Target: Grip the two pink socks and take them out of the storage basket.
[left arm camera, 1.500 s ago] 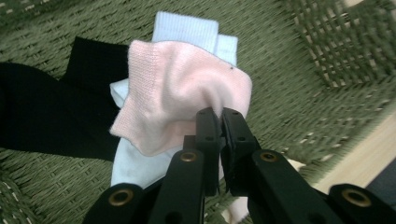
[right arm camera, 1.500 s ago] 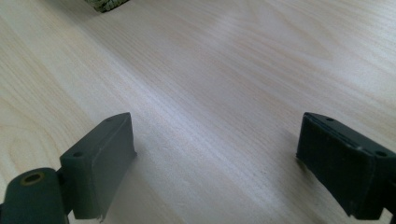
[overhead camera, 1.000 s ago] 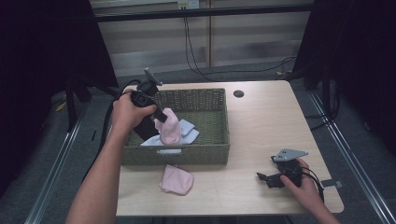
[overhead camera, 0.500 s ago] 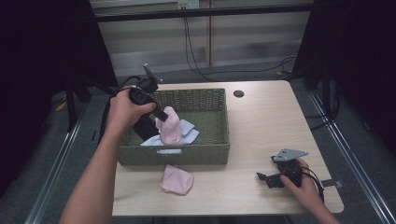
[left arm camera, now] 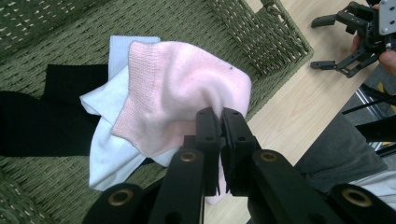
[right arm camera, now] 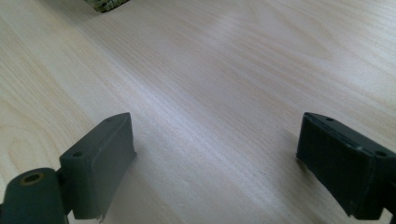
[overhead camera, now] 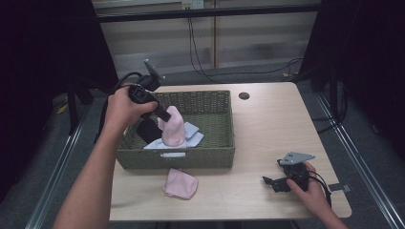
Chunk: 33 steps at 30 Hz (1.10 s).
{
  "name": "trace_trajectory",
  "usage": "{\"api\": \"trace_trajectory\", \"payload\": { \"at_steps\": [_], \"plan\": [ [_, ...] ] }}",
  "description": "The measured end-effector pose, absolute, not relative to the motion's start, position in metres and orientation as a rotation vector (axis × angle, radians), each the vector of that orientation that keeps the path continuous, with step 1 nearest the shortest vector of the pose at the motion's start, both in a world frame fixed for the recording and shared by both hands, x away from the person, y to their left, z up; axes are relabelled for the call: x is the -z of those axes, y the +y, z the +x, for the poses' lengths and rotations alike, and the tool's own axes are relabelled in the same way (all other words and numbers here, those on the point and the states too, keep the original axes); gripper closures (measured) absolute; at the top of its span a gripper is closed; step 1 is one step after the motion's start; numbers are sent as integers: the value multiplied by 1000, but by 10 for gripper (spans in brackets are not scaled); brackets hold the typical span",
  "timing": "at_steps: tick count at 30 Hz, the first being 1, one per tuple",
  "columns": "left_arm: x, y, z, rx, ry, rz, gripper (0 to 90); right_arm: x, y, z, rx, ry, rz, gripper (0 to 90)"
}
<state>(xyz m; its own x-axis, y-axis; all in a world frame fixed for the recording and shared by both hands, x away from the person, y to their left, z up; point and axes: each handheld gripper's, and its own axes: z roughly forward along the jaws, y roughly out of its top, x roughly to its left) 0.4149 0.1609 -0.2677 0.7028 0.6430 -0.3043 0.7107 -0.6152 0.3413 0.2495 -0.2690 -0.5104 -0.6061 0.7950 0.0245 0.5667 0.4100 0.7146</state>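
We see the left gripper point(left arm camera: 219, 122) clamped on a pink sock point(overhead camera: 172, 127), lifting it above the basket point(overhead camera: 215, 155) near the desk's left edge; its lower end hides the jaws. Our right gripper point(overhead camera: 273, 182) rests wide open by the front-right corner.

Pale wood-grain rectangular worktop point(overhead camera: 267, 119), rounded corners, with a small round dark grommet hole point(overhead camera: 244, 96) near its far edge. Grain runs in long streaks, seen close in the right gripper view point(right arm camera: 224, 70).

Grey floor point(overhead camera: 363, 143) around the worktop, with metal rails point(overhead camera: 57, 191) running alongside at left and right.

Dark horizontal bar point(overhead camera: 205, 12) across the far side, above light corrugated panelling point(overhead camera: 248, 43).

Black cables point(overhead camera: 200, 52) hanging down the panelling and trailing over the floor.

Black surroundings point(overhead camera: 43, 57) at far left and far right. Lighting dim, even.
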Motion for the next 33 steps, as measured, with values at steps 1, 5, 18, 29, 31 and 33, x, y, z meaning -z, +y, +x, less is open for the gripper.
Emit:
{"api": "trace_trajectory", "payload": {
  "at_steps": [1,5,18,29,31,33],
  "plan": [
    [268,161,415,210,1044,2473,863,510,-269,249,-1006,2351,1179,104],
    [266,161,412,216,1033,2473,863,510,-269,249,-1006,2351,1179,104],
    [262,158,397,233,954,2481,863,511,-269,250,-1008,2349,1179,104],
    [261,148,381,249,875,2502,862,511,-269,250,-1008,2349,1179,103],
    [261,147,379,251,865,2510,862,511,-269,250,-1008,2349,1179,104],
    [263,145,377,252,858,2512,862,511,-269,249,-1008,2349,1184,104]
  ]
}}
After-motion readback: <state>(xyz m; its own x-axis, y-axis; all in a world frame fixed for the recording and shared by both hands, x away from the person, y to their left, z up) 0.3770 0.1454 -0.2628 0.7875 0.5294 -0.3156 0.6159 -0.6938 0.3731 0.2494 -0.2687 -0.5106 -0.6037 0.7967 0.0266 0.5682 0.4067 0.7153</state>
